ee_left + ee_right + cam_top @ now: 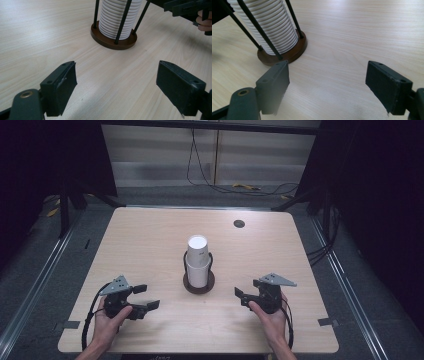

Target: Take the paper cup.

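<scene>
A stack of white paper cups (198, 260) stands upside down in a holder of thin black rods on a round brown base (198, 285) at the table's middle. My left gripper (146, 298) rests near the front left, held by a hand, jaws wide apart and nothing between them. My right gripper (242, 296) sits at the front right, also open and bare. In the left gripper view the cup stack (117, 17) and base (113, 41) lie ahead, with the other gripper (187, 8) at the top right. The right gripper view has the stack (269, 27) at upper left.
The pale wooden table (150, 240) has a dark round grommet (239, 223) near its back right. Black cables (225, 187) lie on the floor behind the table. Metal rails run along both sides.
</scene>
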Motion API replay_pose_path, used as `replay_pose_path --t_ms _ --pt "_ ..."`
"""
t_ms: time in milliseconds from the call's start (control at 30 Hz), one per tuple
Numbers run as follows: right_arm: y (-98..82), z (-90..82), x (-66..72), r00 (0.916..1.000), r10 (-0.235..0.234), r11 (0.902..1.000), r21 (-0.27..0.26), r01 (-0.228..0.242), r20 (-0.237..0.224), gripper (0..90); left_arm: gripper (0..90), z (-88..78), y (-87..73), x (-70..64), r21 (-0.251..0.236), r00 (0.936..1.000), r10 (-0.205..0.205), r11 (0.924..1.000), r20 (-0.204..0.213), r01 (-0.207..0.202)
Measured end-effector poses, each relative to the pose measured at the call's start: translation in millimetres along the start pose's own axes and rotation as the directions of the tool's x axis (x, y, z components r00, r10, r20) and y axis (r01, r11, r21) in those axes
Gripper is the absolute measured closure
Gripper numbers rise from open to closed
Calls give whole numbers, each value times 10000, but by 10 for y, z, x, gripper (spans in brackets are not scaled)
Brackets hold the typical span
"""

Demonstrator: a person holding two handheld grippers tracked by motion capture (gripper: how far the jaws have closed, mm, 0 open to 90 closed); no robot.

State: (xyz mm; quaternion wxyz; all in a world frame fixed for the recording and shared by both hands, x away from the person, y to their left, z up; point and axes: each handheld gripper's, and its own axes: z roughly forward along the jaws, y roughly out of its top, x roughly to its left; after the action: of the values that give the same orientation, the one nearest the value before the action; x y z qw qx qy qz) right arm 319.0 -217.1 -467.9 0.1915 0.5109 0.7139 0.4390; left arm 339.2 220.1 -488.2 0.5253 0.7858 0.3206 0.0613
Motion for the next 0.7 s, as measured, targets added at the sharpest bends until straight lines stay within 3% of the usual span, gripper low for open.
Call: replay_pose_path --t_ms 300,700 --pt "9 -8 13 9993 -105 9999 -13 105 -364 188 164 30 14 -9 -13 9999 39 10000 96 -39" --pt "88 23 150 9930 -887 9960 38 893 -783 189 164 -2 1 -40 79 9996 196 9998 178 -197"
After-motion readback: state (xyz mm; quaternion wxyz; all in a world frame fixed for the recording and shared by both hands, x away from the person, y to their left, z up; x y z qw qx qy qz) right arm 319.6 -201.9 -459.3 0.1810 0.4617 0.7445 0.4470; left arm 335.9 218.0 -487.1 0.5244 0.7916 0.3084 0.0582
